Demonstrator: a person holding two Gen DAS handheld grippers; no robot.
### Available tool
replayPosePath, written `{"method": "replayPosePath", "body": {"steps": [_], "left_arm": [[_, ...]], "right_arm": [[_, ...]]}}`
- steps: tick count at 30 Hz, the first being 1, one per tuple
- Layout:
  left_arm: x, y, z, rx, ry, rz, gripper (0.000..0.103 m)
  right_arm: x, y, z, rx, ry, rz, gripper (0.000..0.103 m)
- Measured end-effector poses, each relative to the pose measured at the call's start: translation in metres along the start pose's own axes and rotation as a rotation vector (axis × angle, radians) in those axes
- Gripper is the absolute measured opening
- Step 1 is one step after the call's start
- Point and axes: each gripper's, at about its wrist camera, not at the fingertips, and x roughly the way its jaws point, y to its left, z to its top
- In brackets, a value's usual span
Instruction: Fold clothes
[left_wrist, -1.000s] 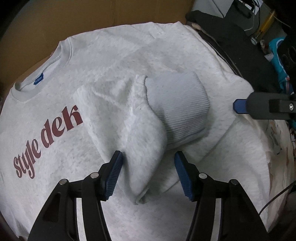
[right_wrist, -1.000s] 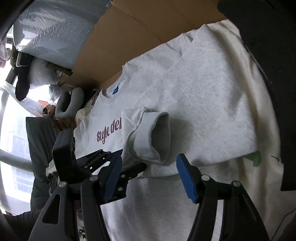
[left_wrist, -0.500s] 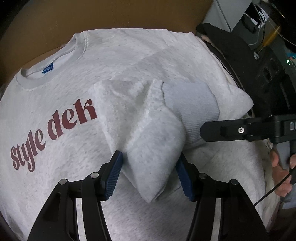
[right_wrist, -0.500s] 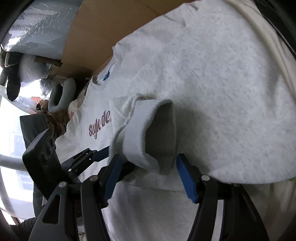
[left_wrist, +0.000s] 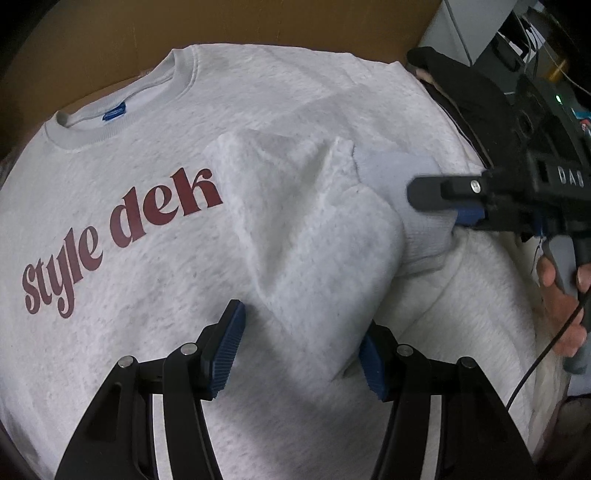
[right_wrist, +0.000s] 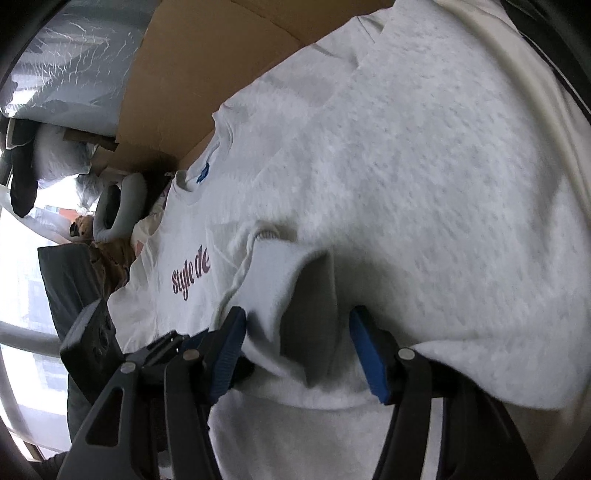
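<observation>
Right hand-held gripper (right_wrist: 297, 350) closing around sleeve cuff (right_wrist: 291, 288), sleeve (left_wrist: 314, 251) lying diagonally.

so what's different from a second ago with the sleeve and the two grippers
The right gripper came in over the ribbed cuff, which now sits between its closing jaws. The left gripper shifted so the folded sleeve now fills its open gap. The sweatshirt stayed flat; nothing is lifted yet.

sleeve (left_wrist: 295, 236) lies folded across sweatshirt (left_wrist: 147, 295), on cardboard (left_wrist: 92, 48).
</observation>
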Motion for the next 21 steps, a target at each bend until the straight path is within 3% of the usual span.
{"method": "replayPosePath", "body": {"steps": [4,6,7,15,21], "left_arm": [[-0.002,0.001,-0.005,-0.012,0.003,-0.001,0.059],[-0.004,0.000,-0.009,-0.026,0.004,-0.006,0.059],[-0.005,0.000,-0.010,-0.037,0.004,-0.010,0.059],[-0.036,-0.003,-0.022,-0.132,-0.058,-0.056,0.059],[-0.070,0.015,-0.043,-0.310,-0.133,-0.102,0.059]], "right_arm": [[0.004,0.001,0.004,0.000,-0.005,0.005,0.053],[0.002,0.000,0.004,-0.006,-0.004,0.010,0.020],[0.000,0.001,0.005,-0.005,-0.003,0.014,0.014],[-0.027,0.029,0.017,-0.027,-0.030,0.055,0.009],[-0.037,0.075,0.026,-0.086,-0.022,0.063,0.009]]}}
